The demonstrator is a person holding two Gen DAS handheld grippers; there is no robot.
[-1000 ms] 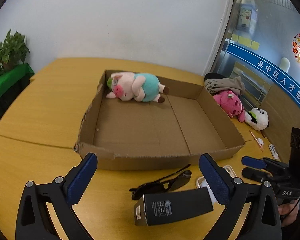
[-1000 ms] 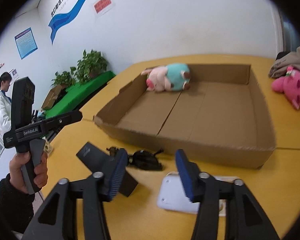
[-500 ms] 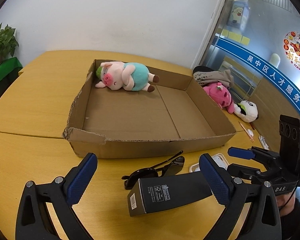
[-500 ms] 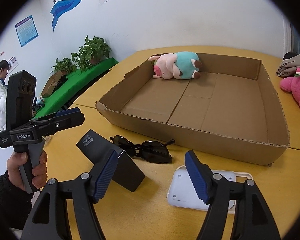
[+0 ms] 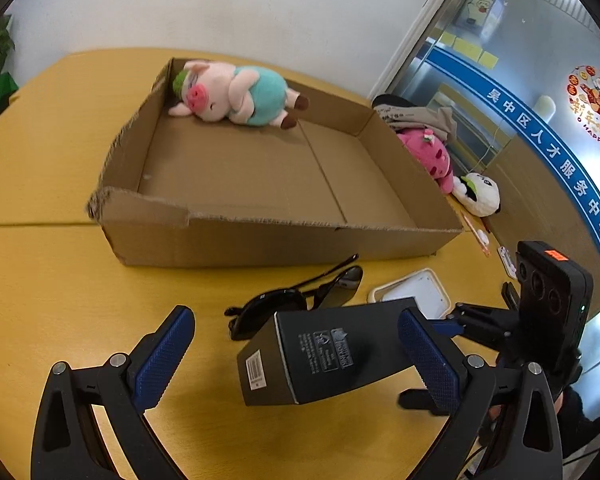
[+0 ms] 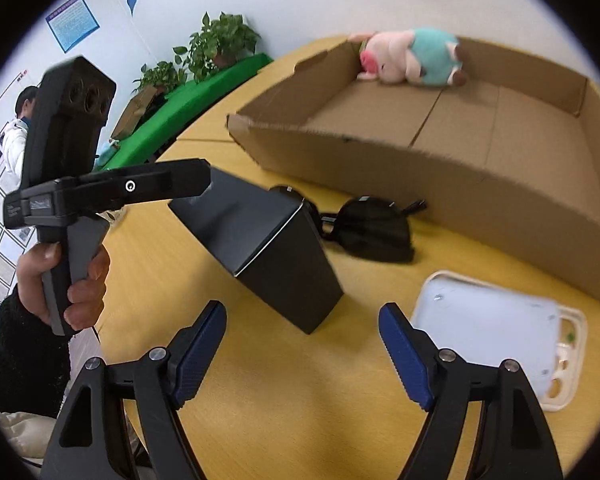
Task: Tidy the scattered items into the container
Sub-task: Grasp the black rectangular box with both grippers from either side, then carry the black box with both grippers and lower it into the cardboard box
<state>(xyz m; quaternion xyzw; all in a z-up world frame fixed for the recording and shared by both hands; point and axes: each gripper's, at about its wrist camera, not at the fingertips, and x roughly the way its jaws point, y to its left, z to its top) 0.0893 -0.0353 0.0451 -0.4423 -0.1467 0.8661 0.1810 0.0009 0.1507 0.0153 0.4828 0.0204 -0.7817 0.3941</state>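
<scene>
A shallow cardboard box (image 5: 236,240) (image 6: 440,184) sits on the yellow table, with a pig plush (image 5: 236,96) (image 6: 412,60) lying in its far corner. In front of it lie a black carton (image 5: 332,356) (image 6: 260,248), black sunglasses (image 5: 296,300) (image 6: 372,228) and a white flat case (image 5: 416,292) (image 6: 488,324). My left gripper (image 5: 296,352) is open, its jaws wide around the near end of the black carton. My right gripper (image 6: 302,344) is open and empty, just short of the carton's other end.
A pink plush (image 5: 426,152), a panda plush (image 5: 480,194) and folded clothes (image 5: 416,116) lie right of the box. Small items (image 5: 480,236) lie by the table's right edge. Potted plants on a green surface (image 6: 204,68) stand beyond the table.
Both grippers have moved in closer to the black carton. The left gripper's jaws now flank its near end, and the right gripper has dropped lower toward it.
</scene>
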